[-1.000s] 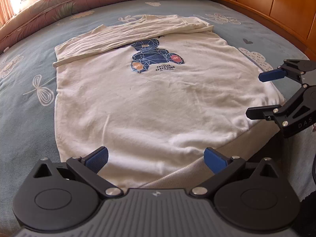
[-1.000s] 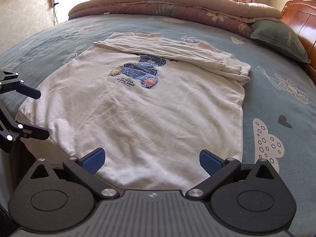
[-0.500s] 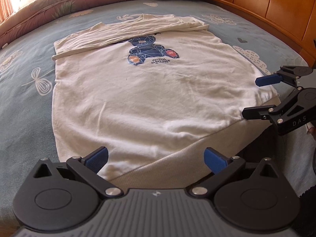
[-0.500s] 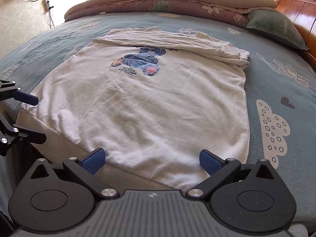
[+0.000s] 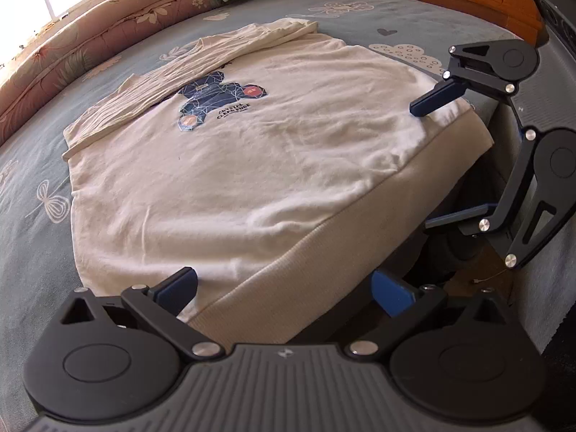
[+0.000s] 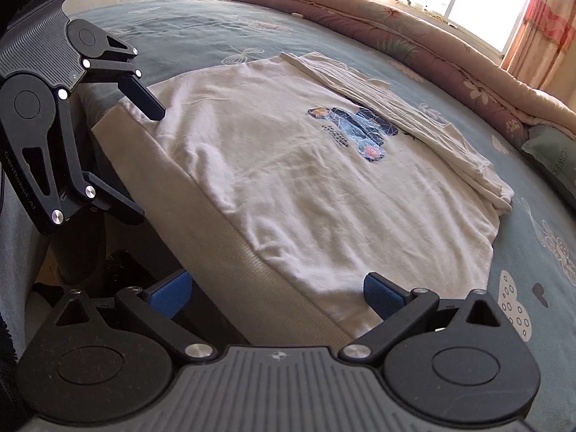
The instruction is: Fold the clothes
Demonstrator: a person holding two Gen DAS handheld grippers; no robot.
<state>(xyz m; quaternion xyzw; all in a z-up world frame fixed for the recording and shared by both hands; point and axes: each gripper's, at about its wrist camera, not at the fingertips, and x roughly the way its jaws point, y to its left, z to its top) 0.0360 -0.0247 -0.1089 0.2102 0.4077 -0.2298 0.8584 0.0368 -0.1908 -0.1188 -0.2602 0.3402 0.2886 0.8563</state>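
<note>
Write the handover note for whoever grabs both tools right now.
Left tool: open, straddling the ribbed hem at its left corner, nothing gripped.
Right tool: open, at the hem's right corner, nothing gripped.
White sweatshirt lies flat, print up, on the blue bedspread, hem hanging over the bed edge.
Done: both sleeves folded across the top.
Left: pinch both hem corners, carry the hem up towards the collar, flatten.

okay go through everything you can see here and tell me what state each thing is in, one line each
Sweatshirt: spread flat, print up, sleeves folded across its top, ribbed hem hanging over the bed edge.
Left gripper: open, fingers straddling the hem corner.
Right gripper: open, fingers straddling the opposite hem corner.
Quilt: bunched along the bed's far side.
</note>
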